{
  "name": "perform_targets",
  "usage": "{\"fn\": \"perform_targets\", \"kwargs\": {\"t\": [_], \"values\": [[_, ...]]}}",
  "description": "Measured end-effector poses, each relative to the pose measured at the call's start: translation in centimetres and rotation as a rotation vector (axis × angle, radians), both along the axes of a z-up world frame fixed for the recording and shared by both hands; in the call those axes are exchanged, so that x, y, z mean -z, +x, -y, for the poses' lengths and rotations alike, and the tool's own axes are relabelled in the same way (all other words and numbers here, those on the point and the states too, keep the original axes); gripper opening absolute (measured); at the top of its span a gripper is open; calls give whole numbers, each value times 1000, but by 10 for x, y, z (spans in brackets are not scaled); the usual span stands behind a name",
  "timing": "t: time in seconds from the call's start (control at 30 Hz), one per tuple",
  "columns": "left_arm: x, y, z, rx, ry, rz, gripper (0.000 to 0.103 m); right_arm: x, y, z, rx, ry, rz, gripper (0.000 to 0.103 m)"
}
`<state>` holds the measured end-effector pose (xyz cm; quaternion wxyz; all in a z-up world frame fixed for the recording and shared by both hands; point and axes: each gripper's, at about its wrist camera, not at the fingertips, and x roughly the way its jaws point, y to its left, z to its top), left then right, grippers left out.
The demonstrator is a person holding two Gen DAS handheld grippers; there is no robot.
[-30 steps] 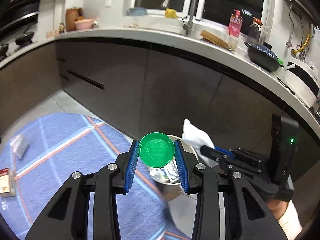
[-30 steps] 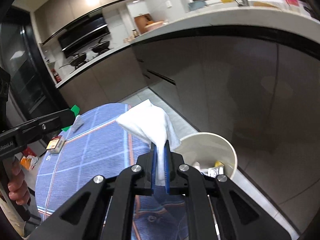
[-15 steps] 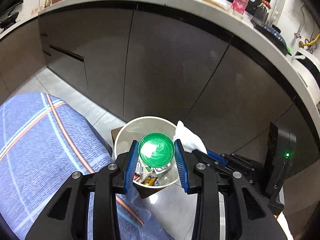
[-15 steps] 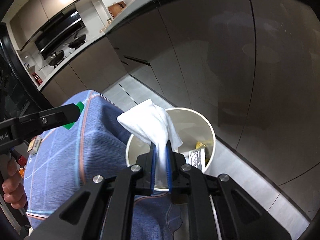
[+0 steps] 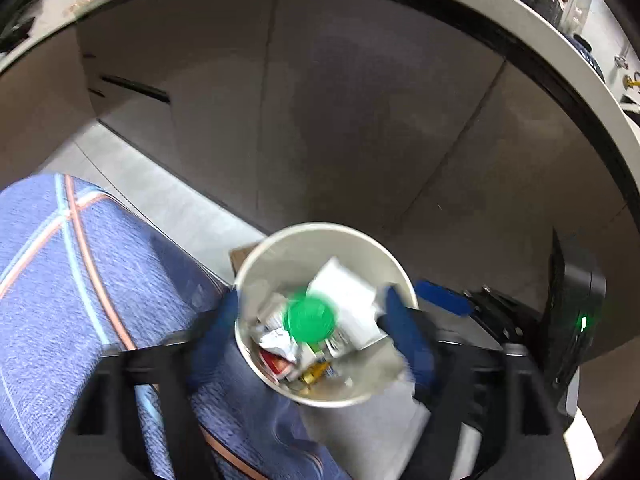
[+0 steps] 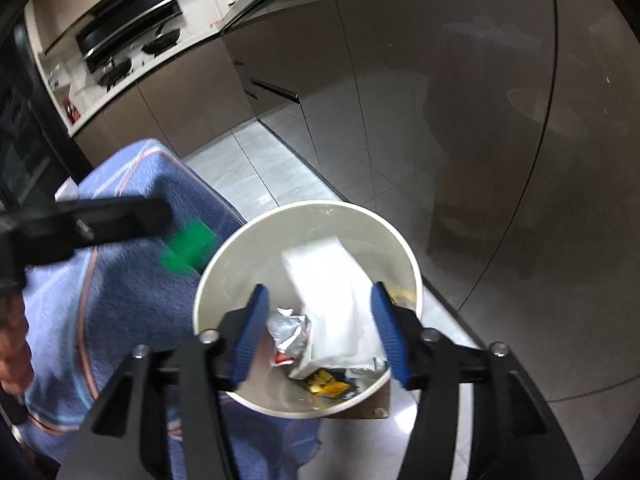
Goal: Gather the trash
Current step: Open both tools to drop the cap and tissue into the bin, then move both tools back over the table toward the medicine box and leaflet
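A white round bin (image 5: 288, 256) stands on the floor with wrappers and foil in it. My left gripper (image 5: 312, 340) hangs over it, blurred, jaws opening wide. The green lid (image 5: 310, 320) is loose between them, dropping onto the trash. The white tissue (image 5: 348, 300) lies beside the lid. In the right wrist view my right gripper (image 6: 320, 334) is over the bin (image 6: 260, 252), jaws opening. The tissue (image 6: 332, 300) sits free between its pads, touching neither. The lid (image 6: 188, 248) shows there as a green blur under the left gripper's finger (image 6: 120, 216).
A table with a blue checked cloth (image 5: 80, 280) stands right against the bin's left side. Dark cabinet fronts (image 5: 360, 120) rise close behind it, with grey floor tiles (image 6: 260, 168) between. Brown cardboard (image 5: 240, 254) lies under the bin. A hand (image 6: 12, 340) holds the left gripper.
Both grippers came down over the bin. The left jaws opened and let go of the green lid; the right jaws opened and let go of the tissue, and both now drop into the bin.
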<state>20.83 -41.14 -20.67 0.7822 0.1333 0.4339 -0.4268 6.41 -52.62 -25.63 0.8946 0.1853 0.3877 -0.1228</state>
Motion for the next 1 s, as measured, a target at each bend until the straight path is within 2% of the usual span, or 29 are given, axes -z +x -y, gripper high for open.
{"fn": "perform_targets", "kwargs": {"t": [0.03,0.1,0.23,0.47,1.0], "values": [[-1,1,-2,-9,-8,13,83,2,-2,-2,-4,-18,-3,77],[-3,4,-5,-15,-16,14,90,4,-6,-3,-10,-42,-5,83],[-3,7,-11,-43,-25,18,94,9,-14,-6,4,-32,-8,99],[-15,2,-22,-64,-25,26,94,2,-16,-18,-10,-13,-10,100],[-73,-19,-73,-123,-90,105,94,-58,-19,-47,-26,-67,58,100]]}}
